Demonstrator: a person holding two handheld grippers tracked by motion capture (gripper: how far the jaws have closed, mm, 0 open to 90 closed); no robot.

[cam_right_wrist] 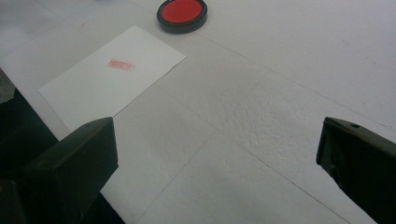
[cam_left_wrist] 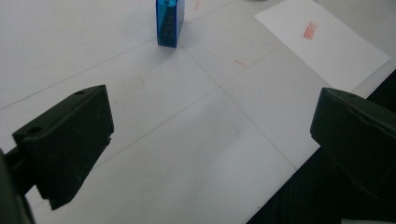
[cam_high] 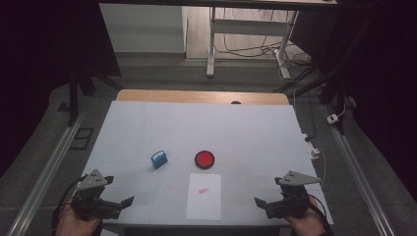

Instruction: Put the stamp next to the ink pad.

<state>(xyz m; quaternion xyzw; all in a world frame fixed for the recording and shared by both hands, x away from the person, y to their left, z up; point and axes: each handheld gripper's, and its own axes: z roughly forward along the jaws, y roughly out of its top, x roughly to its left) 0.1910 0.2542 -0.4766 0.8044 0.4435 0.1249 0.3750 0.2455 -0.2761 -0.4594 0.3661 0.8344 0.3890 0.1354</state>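
- Blue stamp block (cam_high: 159, 159) stands on the white table (cam_high: 147, 123), left of the middle; in the left gripper view it (cam_left_wrist: 170, 22) rises upright well ahead of the jaws, apart from them.
- Red ink pad (cam_high: 204, 159), round with a black rim, lies just right of the stamp block, the two not touching.
- White sheet of paper (cam_high: 203, 196) lies nearer the person than the ink pad, reaching close to the table's front edge, with a small red stamp mark (cam_high: 204, 190) on its upper half.
- Left gripper (cam_high: 129, 201) sits low at the front left corner, jaws spread wide with bare table between them.
- Right gripper (cam_high: 257, 201) sits at the front right corner, jaws likewise released, nothing in them; its view looks across the table to the paper (cam_right_wrist: 112, 77) and ink pad (cam_right_wrist: 182, 14).
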